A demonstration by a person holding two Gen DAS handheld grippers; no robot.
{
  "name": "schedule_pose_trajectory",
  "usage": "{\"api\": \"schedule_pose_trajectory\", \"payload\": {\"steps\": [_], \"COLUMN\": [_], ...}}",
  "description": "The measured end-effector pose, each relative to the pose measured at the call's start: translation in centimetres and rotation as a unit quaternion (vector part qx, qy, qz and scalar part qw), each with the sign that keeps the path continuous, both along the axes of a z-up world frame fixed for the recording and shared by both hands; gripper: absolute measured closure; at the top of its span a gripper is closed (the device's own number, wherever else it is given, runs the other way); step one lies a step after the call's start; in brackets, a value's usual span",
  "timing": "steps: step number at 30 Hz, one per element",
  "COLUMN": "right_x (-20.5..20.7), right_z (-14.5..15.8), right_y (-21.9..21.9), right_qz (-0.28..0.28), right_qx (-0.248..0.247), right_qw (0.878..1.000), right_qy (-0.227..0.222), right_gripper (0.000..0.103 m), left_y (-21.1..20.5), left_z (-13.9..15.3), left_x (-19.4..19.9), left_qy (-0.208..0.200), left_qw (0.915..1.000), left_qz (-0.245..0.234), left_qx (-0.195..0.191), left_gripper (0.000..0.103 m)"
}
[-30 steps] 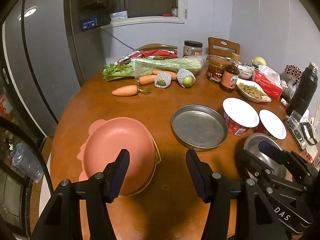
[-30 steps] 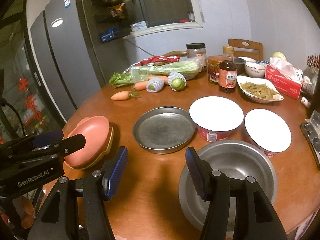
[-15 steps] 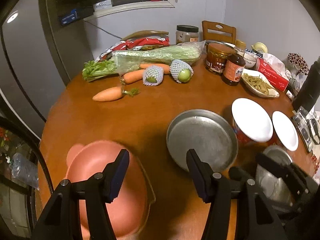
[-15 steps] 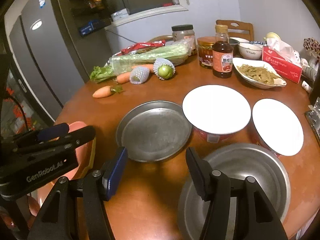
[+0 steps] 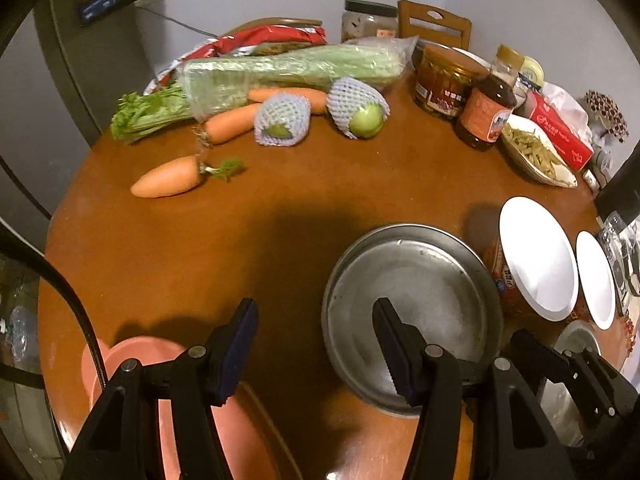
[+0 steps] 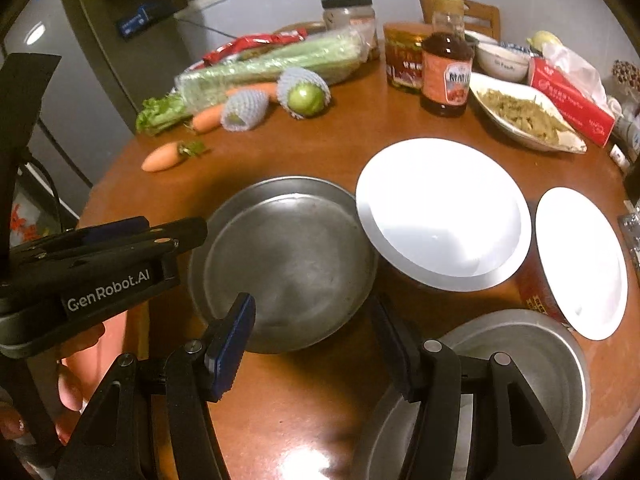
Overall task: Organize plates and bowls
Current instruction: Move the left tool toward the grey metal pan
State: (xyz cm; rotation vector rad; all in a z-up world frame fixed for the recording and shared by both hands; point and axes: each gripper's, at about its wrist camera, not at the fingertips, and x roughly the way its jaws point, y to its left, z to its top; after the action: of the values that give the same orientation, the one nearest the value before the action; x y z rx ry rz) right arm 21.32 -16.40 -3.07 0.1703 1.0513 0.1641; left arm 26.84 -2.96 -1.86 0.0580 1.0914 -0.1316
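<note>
A flat steel plate (image 5: 416,296) (image 6: 288,256) lies mid-table. A pink bowl (image 5: 160,396) sits at the near left edge, mostly under my left gripper. A steel bowl (image 6: 532,364) sits near right, partly behind my right gripper. Two white-lidded red cups (image 6: 440,212) (image 6: 580,260) stand right of the steel plate. My left gripper (image 5: 314,350) is open and empty, its right finger over the plate's near-left rim. My right gripper (image 6: 314,346) is open and empty, above the near edge of the plate and the steel bowl.
Carrots (image 5: 168,178), wrapped celery (image 5: 280,72) and netted fruit (image 5: 360,110) lie at the table's back. Jars, a sauce bottle (image 6: 446,76), a dish of food (image 6: 524,118) and a red tissue box (image 6: 572,104) stand back right. A fridge stands left.
Both grippers have moved forward and lower over the table toward the steel plate. The pink bowl has slid to the bottom left of the left wrist view. Both stay open.
</note>
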Motion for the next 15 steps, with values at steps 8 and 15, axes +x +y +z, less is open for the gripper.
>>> {"api": "schedule_pose_trajectory", "payload": {"steps": [8, 15], "right_x": [1.0, 1.9], "right_z": [-0.7, -1.3], "right_y": [0.2, 0.8], "right_qz": [-0.002, 0.004], "right_qx": [-0.007, -0.035], "right_qw": [1.0, 0.999], "right_qy": [0.021, 0.031], "right_gripper": [0.041, 0.041], "left_y": [-0.5, -0.8], "left_z": [-1.7, -2.6], "left_x": [1.6, 2.3], "left_qy": [0.027, 0.041], "left_qw": [0.9996, 0.9989], "left_qz": [-0.002, -0.009], "left_qx": [-0.005, -0.018], "left_gripper": [0.044, 0.044]}}
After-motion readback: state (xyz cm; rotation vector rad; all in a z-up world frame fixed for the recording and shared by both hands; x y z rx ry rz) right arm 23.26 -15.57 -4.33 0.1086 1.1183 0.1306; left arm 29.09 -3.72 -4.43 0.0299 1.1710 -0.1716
